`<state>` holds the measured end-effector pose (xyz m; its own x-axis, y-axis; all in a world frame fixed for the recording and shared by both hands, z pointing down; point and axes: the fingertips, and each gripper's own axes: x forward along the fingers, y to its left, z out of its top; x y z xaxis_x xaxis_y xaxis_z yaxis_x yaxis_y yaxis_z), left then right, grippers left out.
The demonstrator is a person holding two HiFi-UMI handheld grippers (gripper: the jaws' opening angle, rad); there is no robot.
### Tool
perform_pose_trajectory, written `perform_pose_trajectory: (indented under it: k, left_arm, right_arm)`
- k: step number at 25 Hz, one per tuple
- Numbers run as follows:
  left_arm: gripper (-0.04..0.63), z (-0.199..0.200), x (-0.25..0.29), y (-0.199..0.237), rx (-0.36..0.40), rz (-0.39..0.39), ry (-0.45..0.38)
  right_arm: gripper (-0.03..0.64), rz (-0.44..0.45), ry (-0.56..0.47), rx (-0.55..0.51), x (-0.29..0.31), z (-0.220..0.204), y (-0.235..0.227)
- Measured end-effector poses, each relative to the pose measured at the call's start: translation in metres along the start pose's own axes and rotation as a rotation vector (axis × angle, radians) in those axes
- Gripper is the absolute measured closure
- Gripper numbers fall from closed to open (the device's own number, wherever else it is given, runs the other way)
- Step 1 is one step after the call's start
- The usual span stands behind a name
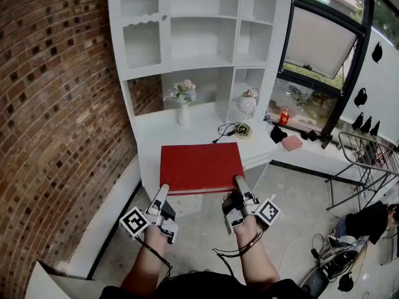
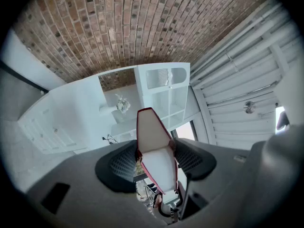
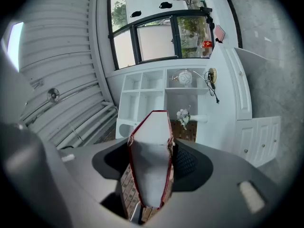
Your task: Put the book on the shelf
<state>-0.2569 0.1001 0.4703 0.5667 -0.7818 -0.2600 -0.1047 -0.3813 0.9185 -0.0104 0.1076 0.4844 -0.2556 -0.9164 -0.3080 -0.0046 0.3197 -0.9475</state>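
A large red hardback book (image 1: 201, 167) is held flat in front of the white shelf unit (image 1: 199, 30), above the floor. My left gripper (image 1: 161, 199) clamps its near left corner and my right gripper (image 1: 240, 187) clamps its near right corner. In the left gripper view the book's white page edge (image 2: 154, 151) runs up between the two dark pads, which press on both covers. The right gripper view shows the same book edge (image 3: 151, 160) wedged between that gripper's pads. Both grippers are shut on the book.
On the white counter (image 1: 153, 126) stand a vase of flowers (image 1: 184, 101) and a desk lamp (image 1: 245, 114) with a black cable. A brick wall (image 1: 56, 117) is at the left. On the window ledge lie a small pink book (image 1: 291, 143) and a red can (image 1: 284, 117).
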Motion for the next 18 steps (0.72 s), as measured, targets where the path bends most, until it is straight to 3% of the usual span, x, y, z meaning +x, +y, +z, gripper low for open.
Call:
perform_pose_trajectory:
  k: [13,18]
  left_arm:
    - [0.345,-0.019,0.01,0.006,0.02,0.022,-0.003]
    - [0.345,-0.039,0.018,-0.002,-0.009,0.009,-0.009]
  right_arm:
    - [0.356,-0.022,0.007,0.008,-0.006,0.023,-0.003]
    - [0.356,-0.027,0.013,0.01,-0.014,0.038,-0.006]
